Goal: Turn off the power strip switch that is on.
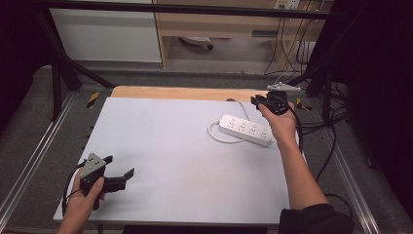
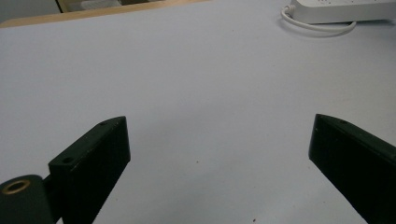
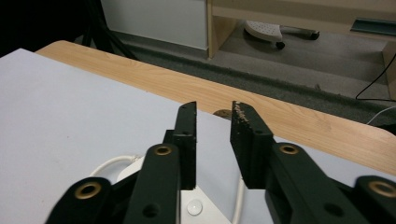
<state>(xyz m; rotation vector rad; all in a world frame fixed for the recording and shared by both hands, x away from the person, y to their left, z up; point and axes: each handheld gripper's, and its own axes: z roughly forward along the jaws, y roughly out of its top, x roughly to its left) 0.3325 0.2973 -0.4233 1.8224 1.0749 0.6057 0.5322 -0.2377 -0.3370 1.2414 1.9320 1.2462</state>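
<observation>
At the lower left of the high view, the left gripper (image 1: 121,178) rests low over the white tabletop (image 1: 165,146), jaws spread wide, nothing between. Farther up at right, the right gripper (image 1: 256,100) hovers beyond the white power strip (image 1: 246,129), jaws nearly together around nothing; the strip's cord (image 1: 217,135) loops beside it.

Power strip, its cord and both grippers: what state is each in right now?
Power strip: flat on the table, sockets up, nothing plugged in, not gripped.
Cord: loose, looped on the table beside the strip.
Left gripper: jaws wide open, nothing between them, low over bare table.
Right gripper: jaws nearly closed with a narrow gap, nothing between them, above the strip's far end.
</observation>
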